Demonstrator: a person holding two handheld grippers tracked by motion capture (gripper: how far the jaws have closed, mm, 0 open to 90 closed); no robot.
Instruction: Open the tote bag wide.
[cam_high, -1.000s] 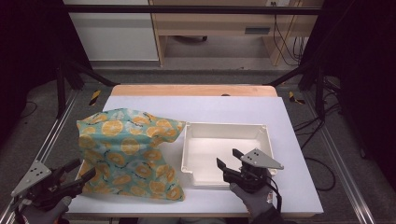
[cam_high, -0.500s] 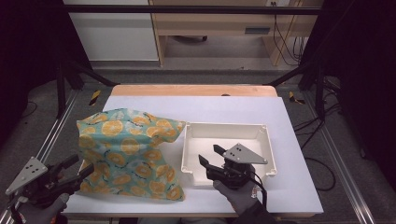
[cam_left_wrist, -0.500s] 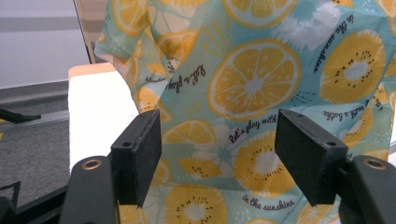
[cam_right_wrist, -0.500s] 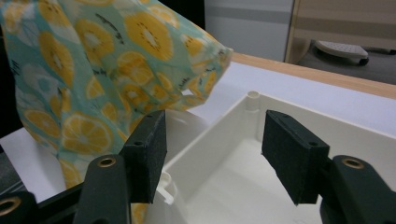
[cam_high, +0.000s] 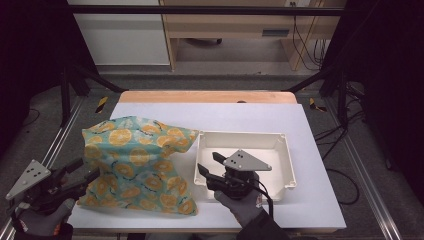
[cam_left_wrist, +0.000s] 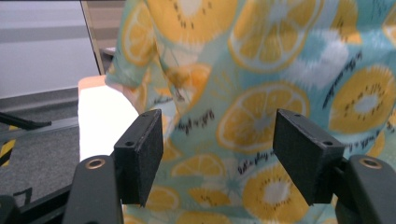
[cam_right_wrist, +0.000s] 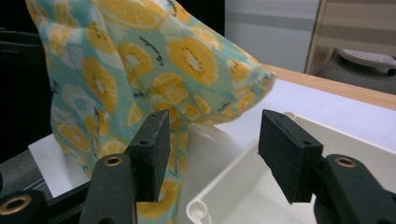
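Slumping soft citrus-print fabric bag (cam_high: 137, 167), beside rigid rectangular white plastic tray (cam_high: 280, 150)

Both grippers gape with nothing between their jaws, the left gripper (cam_high: 82, 172) low, the right gripper (cam_high: 209, 164) just narrowing.

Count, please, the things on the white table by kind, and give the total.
Teal fabric bag printed with orange slices: 1
Shallow white rectangular plastic tray: 1
Total: 2
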